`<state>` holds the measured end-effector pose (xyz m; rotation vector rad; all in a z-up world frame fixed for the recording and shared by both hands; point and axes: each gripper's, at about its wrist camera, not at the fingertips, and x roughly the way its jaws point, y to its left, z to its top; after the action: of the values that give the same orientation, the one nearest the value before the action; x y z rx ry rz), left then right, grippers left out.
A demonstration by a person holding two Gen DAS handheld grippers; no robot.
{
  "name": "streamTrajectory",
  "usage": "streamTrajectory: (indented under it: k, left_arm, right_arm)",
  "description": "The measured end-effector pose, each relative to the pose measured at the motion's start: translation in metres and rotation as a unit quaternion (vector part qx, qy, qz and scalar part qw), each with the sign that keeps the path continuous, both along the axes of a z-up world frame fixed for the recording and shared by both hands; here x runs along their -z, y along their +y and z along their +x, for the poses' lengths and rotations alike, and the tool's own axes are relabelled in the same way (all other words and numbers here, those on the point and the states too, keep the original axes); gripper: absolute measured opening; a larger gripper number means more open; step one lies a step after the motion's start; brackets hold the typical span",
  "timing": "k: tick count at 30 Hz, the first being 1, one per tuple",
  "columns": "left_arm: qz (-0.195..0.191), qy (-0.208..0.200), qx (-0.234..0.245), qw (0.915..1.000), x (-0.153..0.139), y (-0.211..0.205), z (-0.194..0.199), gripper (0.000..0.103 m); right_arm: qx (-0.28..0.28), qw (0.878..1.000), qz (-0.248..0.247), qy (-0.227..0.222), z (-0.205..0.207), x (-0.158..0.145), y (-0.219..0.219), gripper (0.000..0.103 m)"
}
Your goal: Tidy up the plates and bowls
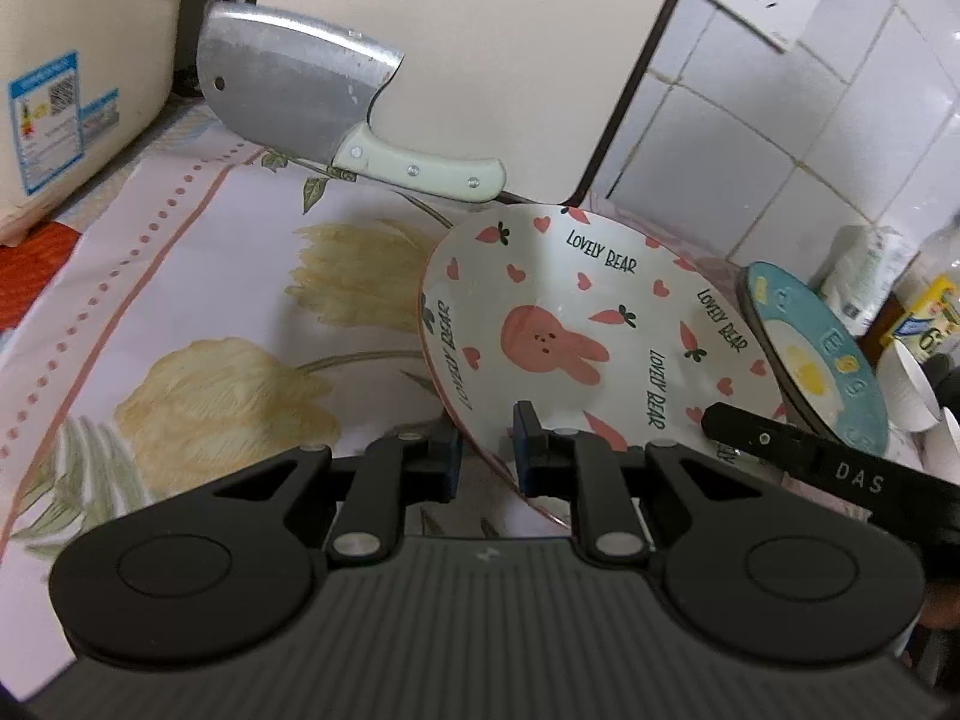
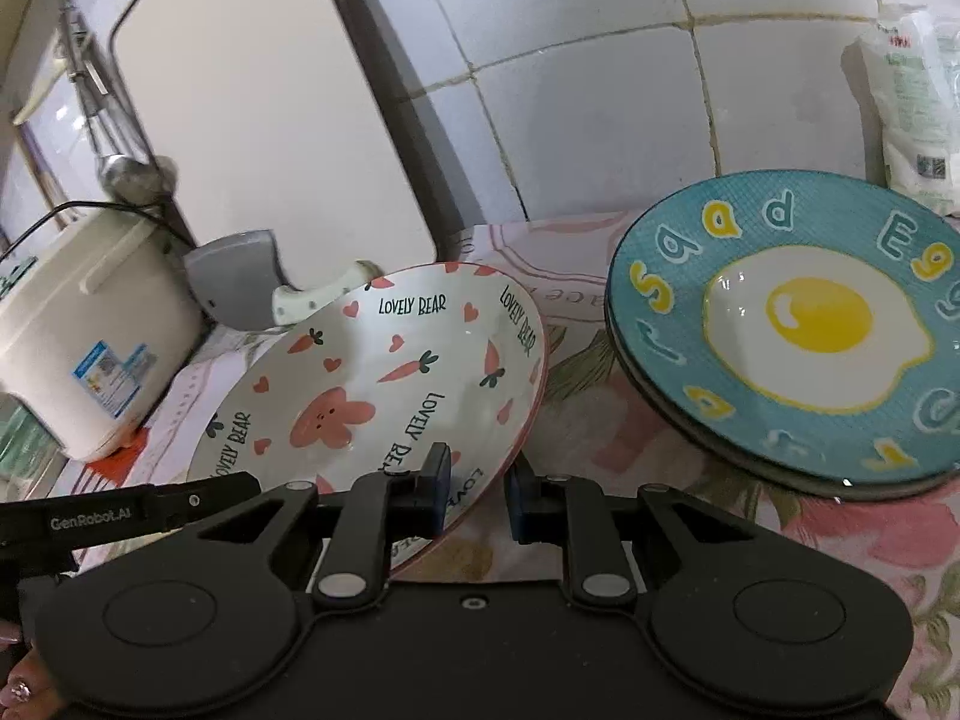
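A white bowl with a pink rabbit and "LOVELY BEAR" lettering [image 1: 576, 324] is held tilted above the flowered tablecloth. My left gripper [image 1: 487, 456] is shut on its near rim. In the right wrist view my right gripper [image 2: 478, 495] has its jaws on either side of the same bowl's [image 2: 384, 378] rim, gripping it. Blue plates with a fried-egg picture [image 2: 786, 324] lie stacked on the cloth to the right; they also show in the left wrist view [image 1: 816, 360].
A cleaver [image 1: 312, 96] with a white handle leans against a white board at the back. A cream rice cooker [image 2: 90, 324] stands left. Paper cups [image 1: 912, 390] and packets sit far right by the tiled wall [image 1: 810, 120].
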<state>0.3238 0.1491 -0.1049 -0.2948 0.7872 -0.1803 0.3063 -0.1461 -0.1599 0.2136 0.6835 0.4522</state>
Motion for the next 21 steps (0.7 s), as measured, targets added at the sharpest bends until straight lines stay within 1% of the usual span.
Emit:
streamTrajectory:
  k: [8, 12, 15, 21]
  left_arm:
    - [0.018, -0.009, 0.007, 0.9998, -0.031, 0.000, -0.046, 0.016]
    - [0.020, -0.013, 0.015, 0.9996, -0.046, -0.001, -0.067, 0.016]
    - [0.023, -0.018, 0.022, 0.9993, -0.057, -0.005, -0.083, 0.016]
    - [0.033, -0.032, 0.036, 0.9983, -0.076, -0.022, -0.108, 0.016]
  right_arm:
    - [-0.011, 1.000, 0.005, -0.008, -0.045, -0.021, -0.007, 0.024]
    - [-0.016, 1.000, 0.004, -0.017, -0.068, -0.034, -0.015, 0.024]
    - [-0.019, 1.000, 0.003, -0.021, -0.083, -0.046, -0.022, 0.024]
    - [-0.020, 0.999, 0.011, -0.025, -0.103, -0.060, -0.041, 0.024]
